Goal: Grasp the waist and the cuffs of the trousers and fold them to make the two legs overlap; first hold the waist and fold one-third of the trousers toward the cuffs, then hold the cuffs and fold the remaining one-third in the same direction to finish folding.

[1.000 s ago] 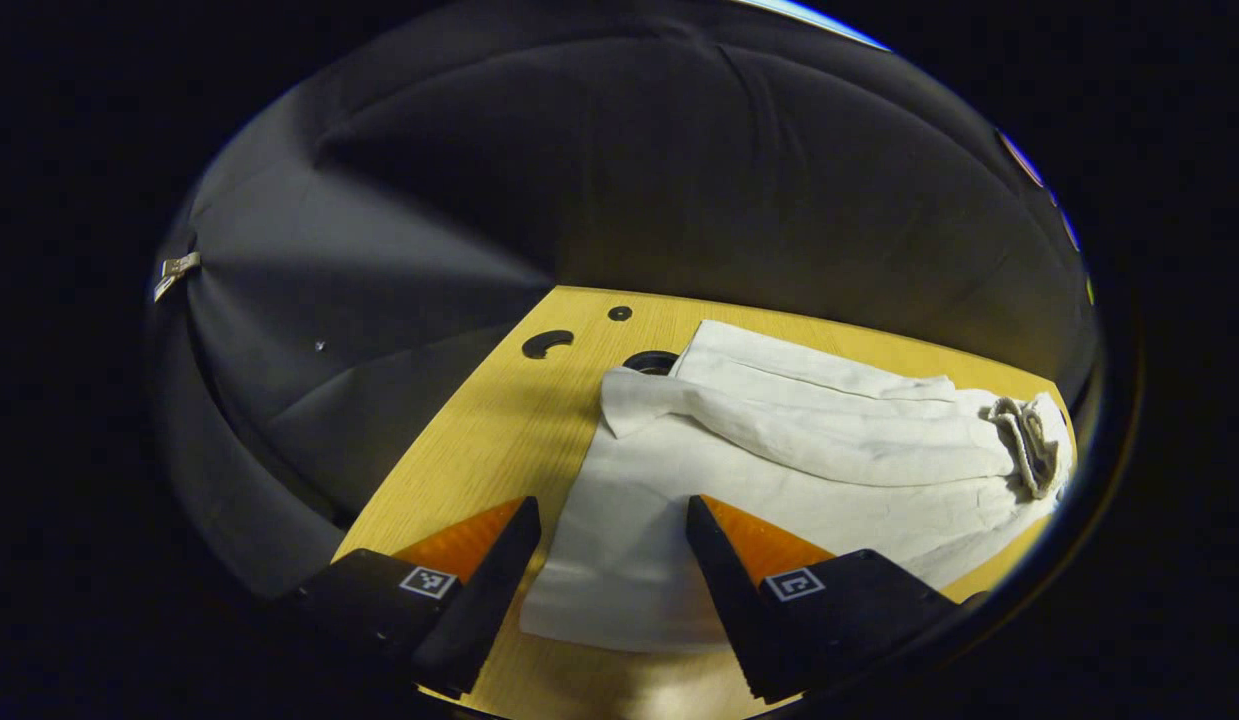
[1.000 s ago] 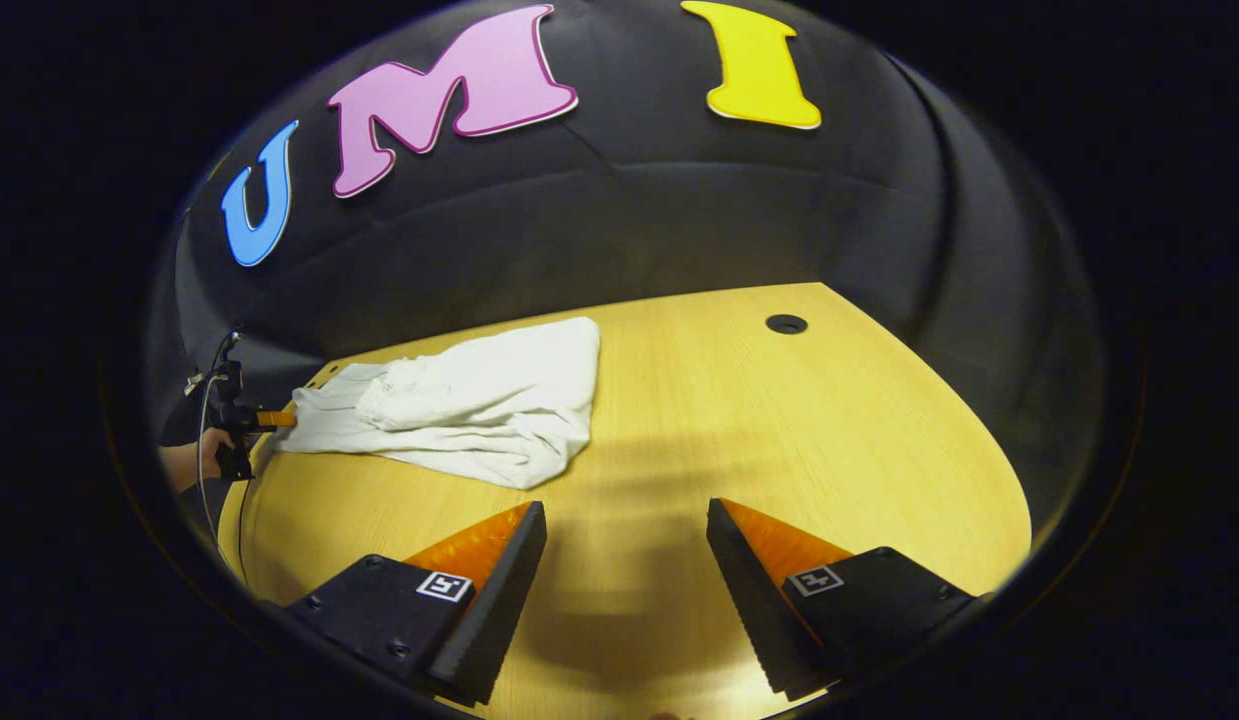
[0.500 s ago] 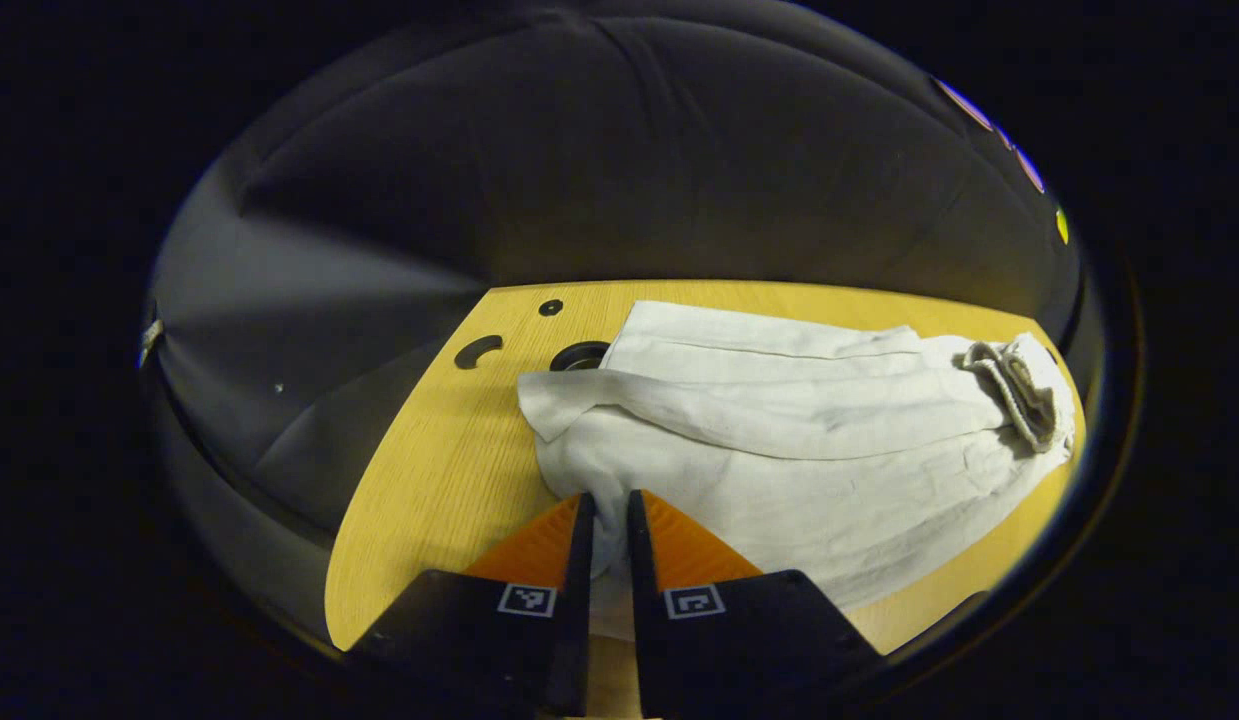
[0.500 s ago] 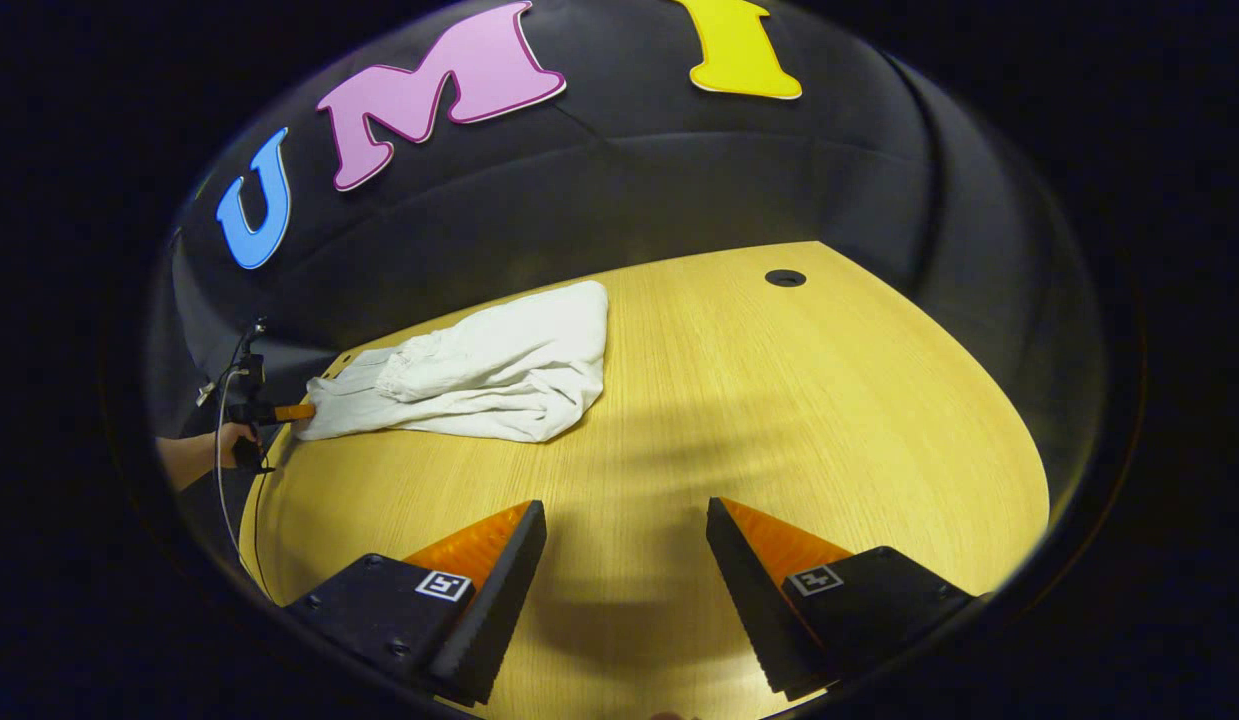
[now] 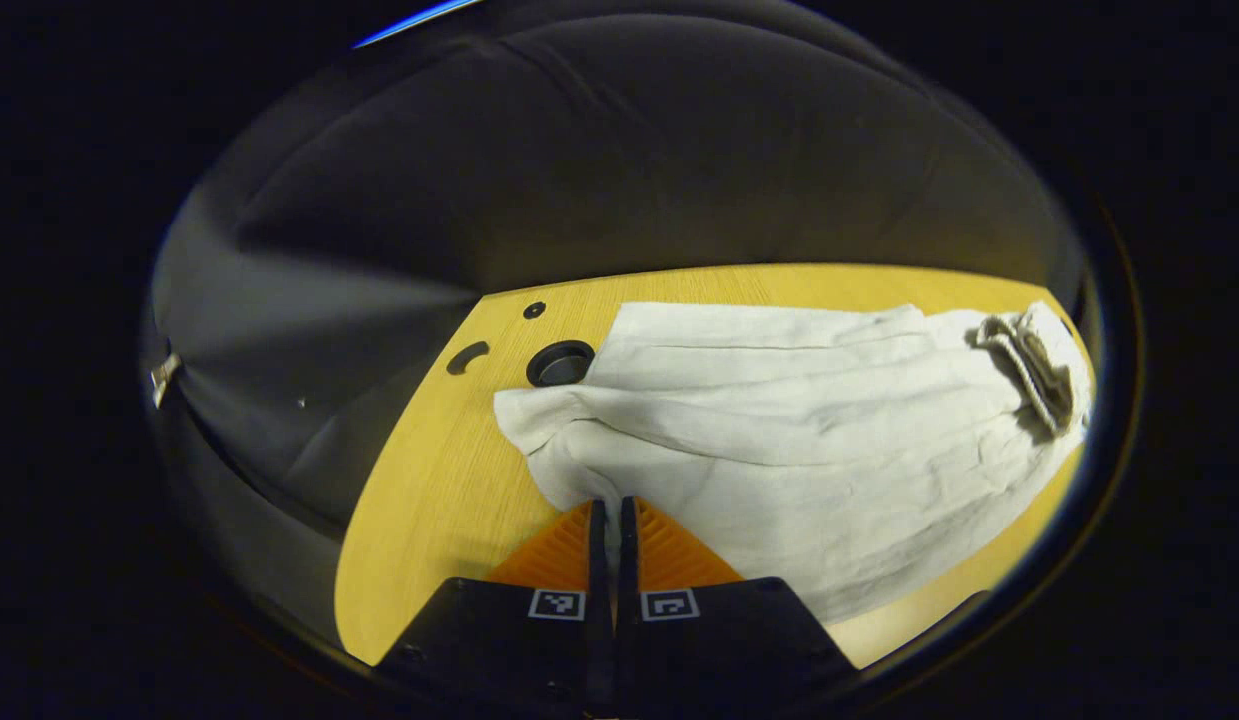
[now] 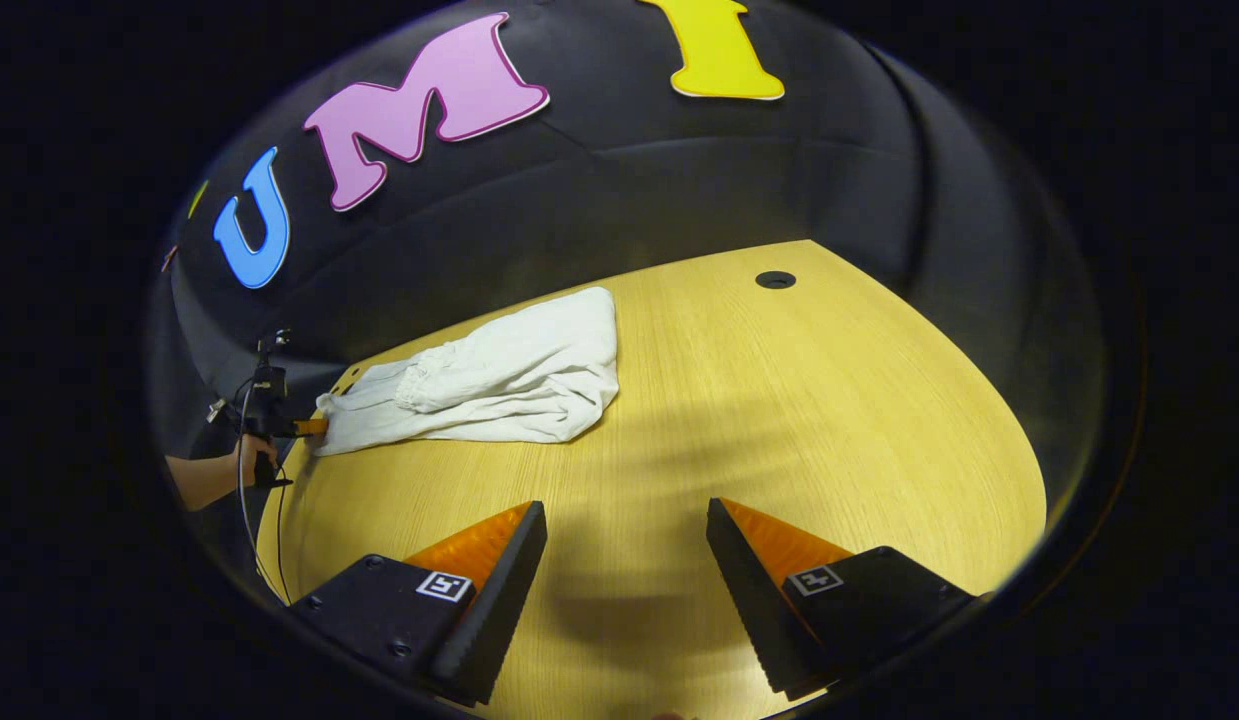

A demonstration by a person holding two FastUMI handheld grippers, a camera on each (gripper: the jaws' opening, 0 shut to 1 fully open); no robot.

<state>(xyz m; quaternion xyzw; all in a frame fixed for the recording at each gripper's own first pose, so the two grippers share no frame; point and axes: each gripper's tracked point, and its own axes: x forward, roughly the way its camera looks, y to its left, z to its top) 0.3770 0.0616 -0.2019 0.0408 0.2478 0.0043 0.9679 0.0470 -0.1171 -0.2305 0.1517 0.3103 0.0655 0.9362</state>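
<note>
We record the scene from left to right across the wooden table (image 6: 779, 420). At the table's left edge, in the right gripper view, a person's hand (image 6: 247, 462) holds the left gripper (image 6: 314, 427), whose tips meet the cuff end of the white trousers (image 6: 499, 380). The left gripper view confirms the hold: the left gripper (image 5: 606, 520) has both fingers clenched on a pinch of cuff fabric, with a thin strip of cloth showing between them. From that pinch the trousers (image 5: 799, 420) run along the table's far-left portion, one leg lying over the other, creased and not squared, toward the gathered waist (image 5: 1029, 360) with its drawstring. We judge the cuff is gripped so the legs can be drawn straight and aligned before any fold is made. A round grommet hole (image 5: 560, 363) sits just beside the cuffs, near the far-left corner. Further right, the right gripper (image 6: 627, 540) hangs over bare tabletop near the front edge, fingers spread wide and holding nothing, well apart from the garment; we judge it is placed in readiness to take the waist. A second small hole (image 6: 775, 279) lies near the far edge.
</note>
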